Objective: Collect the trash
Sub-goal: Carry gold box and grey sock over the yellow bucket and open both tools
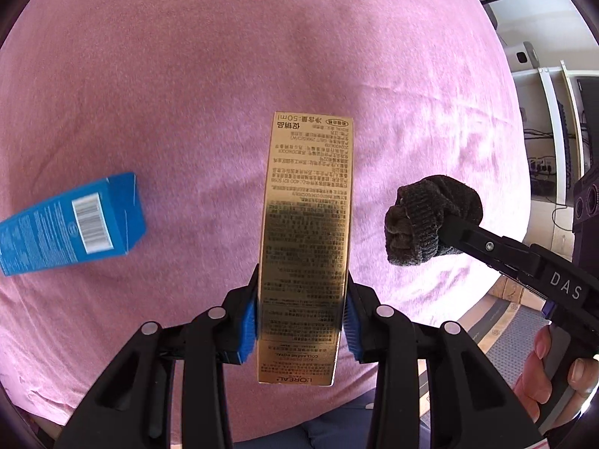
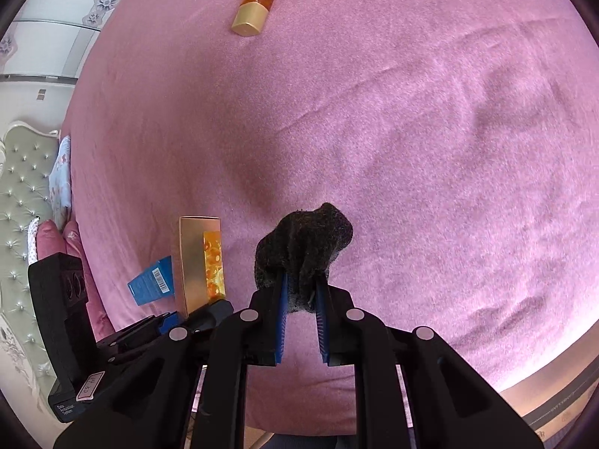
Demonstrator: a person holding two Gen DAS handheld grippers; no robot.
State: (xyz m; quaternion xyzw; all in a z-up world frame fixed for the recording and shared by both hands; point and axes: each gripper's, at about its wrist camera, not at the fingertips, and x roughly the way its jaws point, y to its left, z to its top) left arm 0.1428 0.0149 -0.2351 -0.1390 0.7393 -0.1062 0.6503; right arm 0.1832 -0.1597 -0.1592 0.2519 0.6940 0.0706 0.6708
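Nearest the lens, a gold box (image 1: 305, 247) is clamped between the blue pads of the left gripper (image 1: 301, 321), which press on its two narrow sides near the lower end. Its long axis runs straight out ahead of the fingers, and it is held clear above the pink bed cover (image 1: 168, 93). Just to the right of it, a dark wad of knitted cloth (image 2: 303, 250) is pinched in the nearly closed fingers of the right gripper (image 2: 301, 299), bulging out past the fingertips and also lifted off the cover.

Both loads are thus already picked up and carried side by side, near each other but apart; both grippers are tilted steeply down toward the bed. No bin is seen in either view, so where they should go cannot be told.

Left of the left fingers, a blue box (image 1: 71, 224) lies flat on the cover. Far ahead of both pairs of fingers, an orange bottle with a gold cap (image 2: 258, 0) lies on its side. Both are probably still to be collected.
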